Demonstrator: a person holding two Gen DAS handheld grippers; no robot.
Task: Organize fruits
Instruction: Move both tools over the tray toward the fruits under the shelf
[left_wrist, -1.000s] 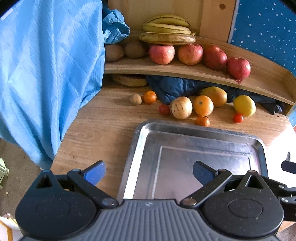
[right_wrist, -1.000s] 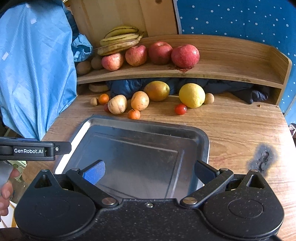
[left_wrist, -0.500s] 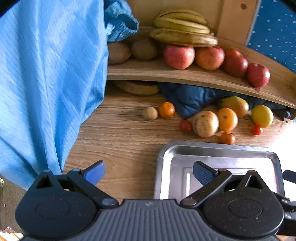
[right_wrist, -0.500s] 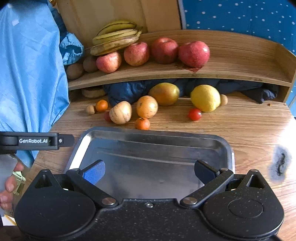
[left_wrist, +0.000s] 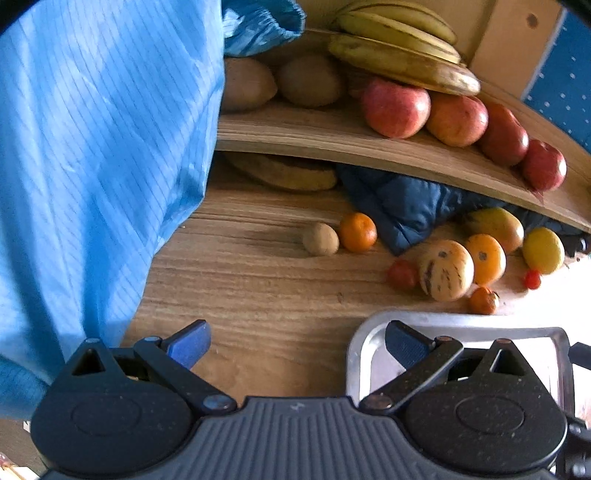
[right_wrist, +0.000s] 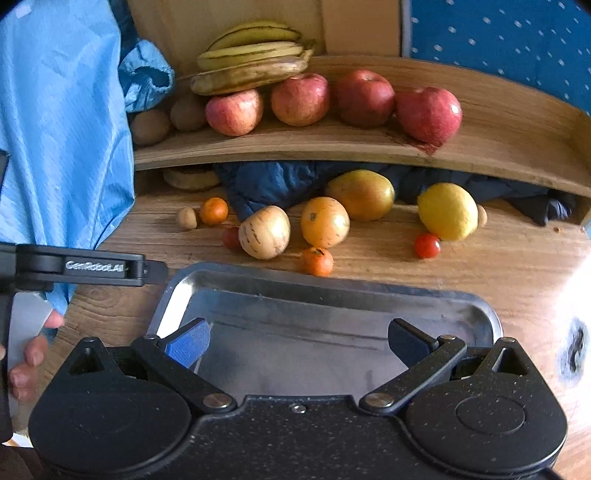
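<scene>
**Q:** What lies nearest each gripper, and how do the jaws stand?

**A:** The left gripper (left_wrist: 297, 341) hangs with jaws spread and nothing between them, over bare tabletop (left_wrist: 258, 295), its right finger above the corner of the metal tray (left_wrist: 360, 345). The right gripper (right_wrist: 299, 338) is likewise spread and empty, centred over the tray (right_wrist: 332, 291), which holds no fruit.

**Q:** Where do the loose fruits lie from the jaws?

**A:** Ahead of both, past the tray's far rim. A small orange fruit (right_wrist: 317, 261) sits just beyond the rim; behind it stand the striped pale fruit (right_wrist: 264, 232) and a round orange (right_wrist: 325, 221), touching or nearly so. Rightward lie a cherry tomato (right_wrist: 427, 245) and a lemon (right_wrist: 447, 211). Farther left, a small brown fruit (left_wrist: 320, 239) and a tangerine (left_wrist: 358, 232) sit side by side.

**Q:** Which hand is nearer?

**A:** The brown fruit and tangerine lie almost straight ahead of the left jaws; the central cluster suits the right. Farthest back, apples (right_wrist: 301, 99) and bananas (right_wrist: 251, 59) occupy the shelf (right_wrist: 332, 147).
</scene>
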